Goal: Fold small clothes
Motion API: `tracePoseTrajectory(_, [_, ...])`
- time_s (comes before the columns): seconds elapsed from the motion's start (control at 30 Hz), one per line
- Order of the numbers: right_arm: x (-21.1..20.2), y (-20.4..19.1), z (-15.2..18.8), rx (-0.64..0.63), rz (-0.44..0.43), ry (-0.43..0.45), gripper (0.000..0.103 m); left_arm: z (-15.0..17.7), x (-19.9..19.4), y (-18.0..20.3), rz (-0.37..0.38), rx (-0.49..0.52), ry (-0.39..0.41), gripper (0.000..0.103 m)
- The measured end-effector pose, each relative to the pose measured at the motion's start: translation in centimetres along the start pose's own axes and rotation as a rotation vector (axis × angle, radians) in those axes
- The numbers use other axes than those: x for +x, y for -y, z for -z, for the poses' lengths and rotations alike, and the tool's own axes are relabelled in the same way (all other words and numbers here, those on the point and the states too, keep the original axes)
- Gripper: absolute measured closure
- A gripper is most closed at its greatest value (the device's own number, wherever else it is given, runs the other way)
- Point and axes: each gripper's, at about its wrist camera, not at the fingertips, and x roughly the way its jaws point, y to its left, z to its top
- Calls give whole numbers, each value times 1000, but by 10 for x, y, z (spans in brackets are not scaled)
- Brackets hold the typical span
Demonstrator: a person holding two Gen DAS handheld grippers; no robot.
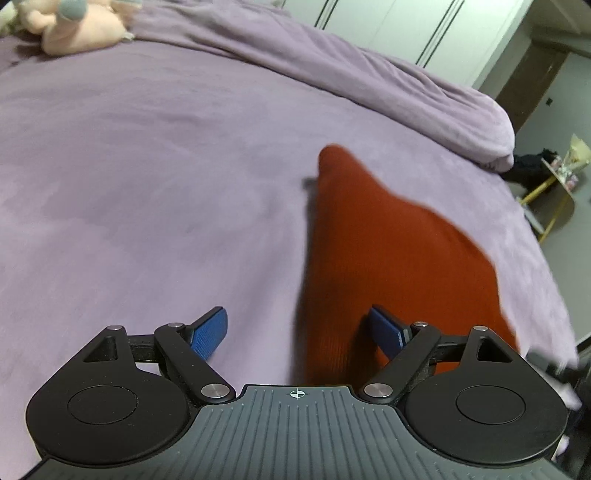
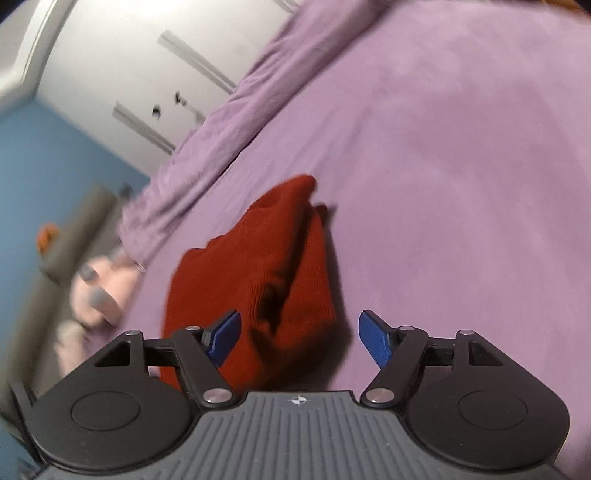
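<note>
- Lilac bedding covers a wide bed and fills most of both wrist views; a rumpled duvet in the same colour is bunched along the far side.
- White wardrobe doors stand behind the bed, and a pale pink soft toy lies near the bed's far corner in the left wrist view.
- The rust-red knitted garment lies on the bedding in a rough, tapering heap, one narrow end pointing away from the cameras.
- The left gripper has its blue-padded jaws spread wide. Its right-hand pad shows against the red knit, but whether it touches the fabric cannot be told; nothing is pinched between the pads.
- The right gripper also stands well open. The near end of the garment lies loose between its jaws, with neither pad pressing on the cloth.
- Both views are smeared by motion blur.
</note>
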Motion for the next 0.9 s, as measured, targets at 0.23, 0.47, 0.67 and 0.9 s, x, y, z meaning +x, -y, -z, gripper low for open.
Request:
tracePoseTrajectory(0.23, [20,3,13,240,-145,-52,49,29,-6,26,-55,219,38,18])
tracePoseTrajectory(0.47, [54,-20,22,242,-42,-48,89,29,16,32,-152,240,29,27])
tracePoseTrajectory(0.67, [44,15,24,550,-380,-23,95,21,6,3,-114,8,33,39])
tracePoseTrajectory(0.9, [48,-3,25,215,-32,-58,95,19,3,-17,-45,-154,-8,39])
